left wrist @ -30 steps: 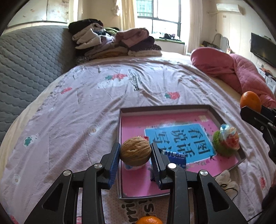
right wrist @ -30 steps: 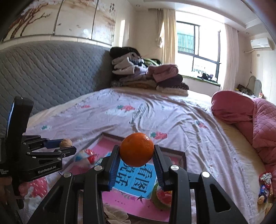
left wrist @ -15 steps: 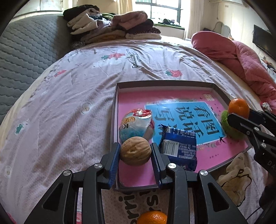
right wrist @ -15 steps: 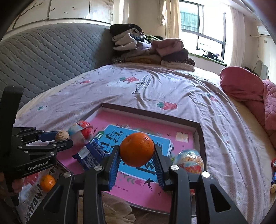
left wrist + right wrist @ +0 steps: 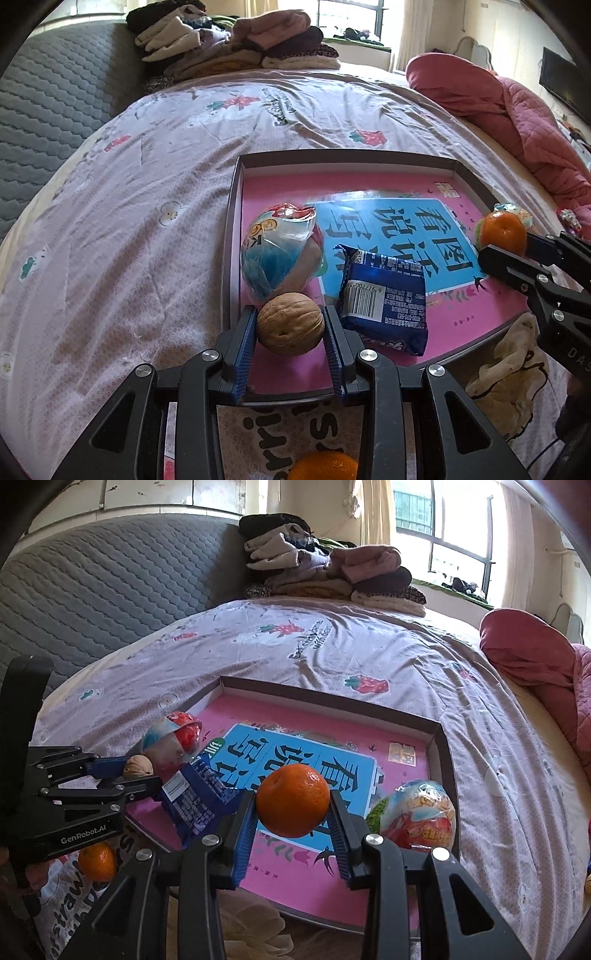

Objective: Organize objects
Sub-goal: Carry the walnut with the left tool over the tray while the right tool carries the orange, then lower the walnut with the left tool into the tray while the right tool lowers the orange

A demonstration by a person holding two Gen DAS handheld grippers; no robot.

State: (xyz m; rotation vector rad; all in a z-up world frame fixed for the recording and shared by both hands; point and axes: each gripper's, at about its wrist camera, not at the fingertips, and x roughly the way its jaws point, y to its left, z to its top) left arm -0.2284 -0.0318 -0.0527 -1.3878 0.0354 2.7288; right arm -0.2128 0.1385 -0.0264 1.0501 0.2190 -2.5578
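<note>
L gripper (image 5: 290,325) clamped on walnut (image 5: 290,323), held over near-left corner of pink-lined tray (image 5: 345,157), just by blue snack pack (image 5: 384,295) & wrapped ball (image 5: 280,249). R gripper (image 5: 293,805) pinched on orange (image 5: 293,800), above tray's blue label. Walnut likely hard, light, ridged: grip across widest part. Orange soft-skinned, rolls: gentle squeeze at equator. Vs 1 s ago: both lowered, tilted down toward tray; snack pack & ball now fully in L view.

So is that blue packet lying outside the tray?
No, the blue packet lies inside the tray, on its pink floor next to a wrapped ball.
</note>
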